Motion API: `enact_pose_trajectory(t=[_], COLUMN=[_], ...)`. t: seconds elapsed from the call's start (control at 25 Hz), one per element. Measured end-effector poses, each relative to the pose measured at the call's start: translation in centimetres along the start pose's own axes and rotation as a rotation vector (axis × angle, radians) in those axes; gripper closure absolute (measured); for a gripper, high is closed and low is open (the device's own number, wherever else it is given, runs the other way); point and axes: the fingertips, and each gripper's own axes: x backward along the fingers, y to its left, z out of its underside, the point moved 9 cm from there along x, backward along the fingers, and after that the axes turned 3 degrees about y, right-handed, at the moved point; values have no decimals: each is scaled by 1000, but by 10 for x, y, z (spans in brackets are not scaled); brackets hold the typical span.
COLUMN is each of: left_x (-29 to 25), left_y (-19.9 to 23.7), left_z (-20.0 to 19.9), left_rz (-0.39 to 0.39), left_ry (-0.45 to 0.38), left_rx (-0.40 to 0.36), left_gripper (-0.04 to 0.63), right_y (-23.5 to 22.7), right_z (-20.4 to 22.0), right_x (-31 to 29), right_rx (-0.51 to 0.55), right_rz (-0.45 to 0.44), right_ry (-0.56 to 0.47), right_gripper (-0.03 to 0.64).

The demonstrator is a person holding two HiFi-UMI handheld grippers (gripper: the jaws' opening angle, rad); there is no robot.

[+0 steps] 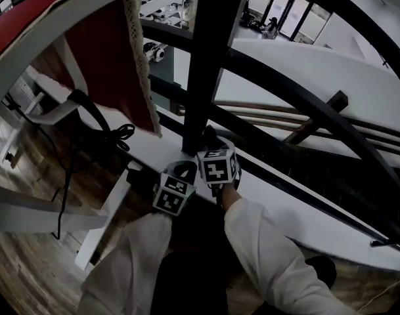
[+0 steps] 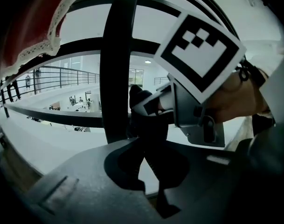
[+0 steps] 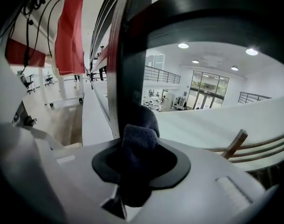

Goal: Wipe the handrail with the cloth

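Note:
A black handrail post (image 1: 203,64) rises in the middle of the head view, and both grippers sit close together at its foot. My right gripper (image 1: 211,148) is shut on a dark blue cloth (image 3: 139,139), which is pressed against the post (image 3: 132,78). Just left of it and a little lower is my left gripper (image 1: 185,172). In the left gripper view the cloth (image 2: 141,101) hangs from the right gripper (image 2: 151,107) down into the left gripper (image 2: 148,164), whose jaws look closed on it. The post (image 2: 116,78) stands just behind.
A red fabric with a lace edge (image 1: 114,58) hangs at the upper left over white frames (image 1: 55,113). Black cables (image 1: 114,136) trail beside them. Curved black rails (image 1: 305,104) sweep to the right above a white ledge (image 1: 298,209). Beyond is an open hall far below.

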Motion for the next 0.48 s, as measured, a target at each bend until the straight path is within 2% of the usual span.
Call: enact_pose_trajectory(t=[0.16,0.32,0.48], left_x=[-4,-11,-18], left_y=[-15,-33,-57], left_z=[-16,-37,-52], left_rz=[-15,-12,-28], left_ry=[5,33,24], left_rx=[-51,-109,-107], left_gripper=[594,594,594], right_y=[-23,-34,-50], right_z=[15,31,47], right_x=[13,27,44], right_rx=[2,109,113], right_rz=[-8,-28,-49], right_ry=[24,29,26], right_gripper=[514,514,514])
